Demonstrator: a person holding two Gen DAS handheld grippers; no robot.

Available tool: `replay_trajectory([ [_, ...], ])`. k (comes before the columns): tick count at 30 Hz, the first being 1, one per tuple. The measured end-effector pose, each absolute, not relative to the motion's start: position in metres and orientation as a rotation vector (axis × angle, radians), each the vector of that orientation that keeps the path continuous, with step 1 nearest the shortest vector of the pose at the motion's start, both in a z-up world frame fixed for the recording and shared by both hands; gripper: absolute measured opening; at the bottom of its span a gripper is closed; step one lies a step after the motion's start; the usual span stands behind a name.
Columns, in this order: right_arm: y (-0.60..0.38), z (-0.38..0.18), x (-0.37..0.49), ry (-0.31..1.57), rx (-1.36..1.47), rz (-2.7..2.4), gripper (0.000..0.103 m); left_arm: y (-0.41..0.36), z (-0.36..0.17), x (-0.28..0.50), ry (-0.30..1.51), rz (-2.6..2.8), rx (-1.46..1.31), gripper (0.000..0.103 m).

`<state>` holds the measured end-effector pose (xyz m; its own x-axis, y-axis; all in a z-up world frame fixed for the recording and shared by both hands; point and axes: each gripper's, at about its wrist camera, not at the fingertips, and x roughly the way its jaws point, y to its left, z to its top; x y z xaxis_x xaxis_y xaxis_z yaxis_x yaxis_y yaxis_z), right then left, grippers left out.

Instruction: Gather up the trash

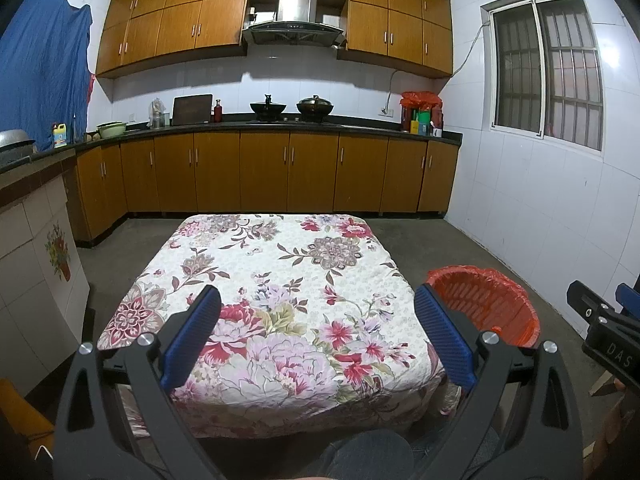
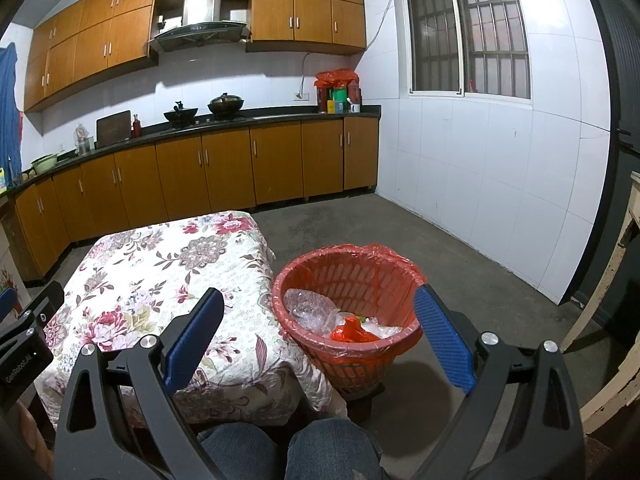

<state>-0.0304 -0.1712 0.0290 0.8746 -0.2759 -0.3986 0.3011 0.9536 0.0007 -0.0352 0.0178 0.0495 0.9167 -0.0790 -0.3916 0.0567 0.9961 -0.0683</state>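
A red plastic basket [image 2: 352, 356] lined with a red bag stands on the floor right of the low table [image 2: 160, 280]. Inside lie clear crumpled plastic [image 2: 308, 306] and a red scrap [image 2: 352, 332]. My right gripper [image 2: 318, 312] hangs open above and in front of the basket, nothing between its blue pads. My left gripper [image 1: 318, 308] is open over the near half of the floral tablecloth [image 1: 272, 280], holding nothing. The basket [image 1: 492, 304] shows at that view's right. No loose trash is visible on the cloth.
The other gripper's body shows at the right edge [image 1: 608, 332] and at the left edge [image 2: 24, 340]. A person's knees in jeans [image 2: 288, 448] sit below. Kitchen cabinets [image 1: 264, 176] line the far wall, a tiled counter [image 1: 36, 240] stands left, concrete floor [image 2: 460, 260] lies right.
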Motion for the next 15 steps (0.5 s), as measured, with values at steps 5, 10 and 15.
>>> replay_trajectory([
  [5, -0.1718, 0.0296, -0.0299, 0.407, 0.064, -0.301, 0.095, 0.0178, 0.0496, -0.0352, 0.405, -0.070, -0.056, 0.095],
  [10, -0.1719, 0.0300, -0.0298, 0.407, 0.064, -0.302, 0.095, 0.0184, 0.0482, -0.0346, 0.407, -0.069, -0.056, 0.095],
  [15, -0.1711, 0.0296, -0.0305, 0.408, 0.064, -0.302, 0.095, 0.0182, 0.0483, -0.0346, 0.408, -0.069, -0.056, 0.095],
])
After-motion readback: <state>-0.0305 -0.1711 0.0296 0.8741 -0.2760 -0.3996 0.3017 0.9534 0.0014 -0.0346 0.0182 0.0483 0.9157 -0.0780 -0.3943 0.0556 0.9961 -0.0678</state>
